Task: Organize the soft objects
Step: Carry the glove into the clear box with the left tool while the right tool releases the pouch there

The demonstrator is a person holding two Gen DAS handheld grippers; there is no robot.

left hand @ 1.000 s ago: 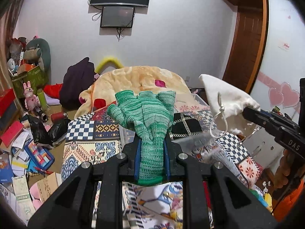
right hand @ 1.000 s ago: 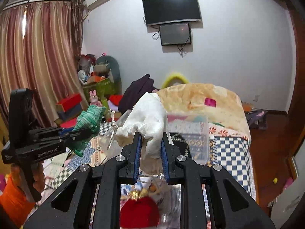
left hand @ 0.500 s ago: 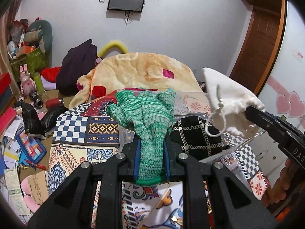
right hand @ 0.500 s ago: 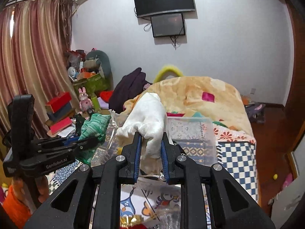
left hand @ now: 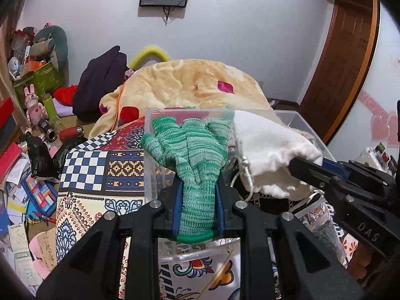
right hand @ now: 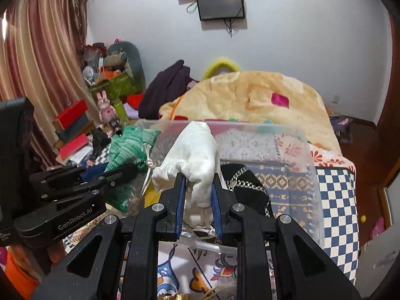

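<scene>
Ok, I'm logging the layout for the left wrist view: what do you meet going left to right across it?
Pink rabbit toy → dark purple garment → green knit glove in the left gripper → white drawstring pouch → right gripper → wooden door.

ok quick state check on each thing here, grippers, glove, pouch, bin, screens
left gripper: shut on the green knit glove
right gripper: shut on the white drawstring pouch
green knit glove: held up, fingers drooping over the bin
white drawstring pouch: held up, cord hanging loose
clear plastic bin: open, no lid on it
wall screens: dark
</scene>
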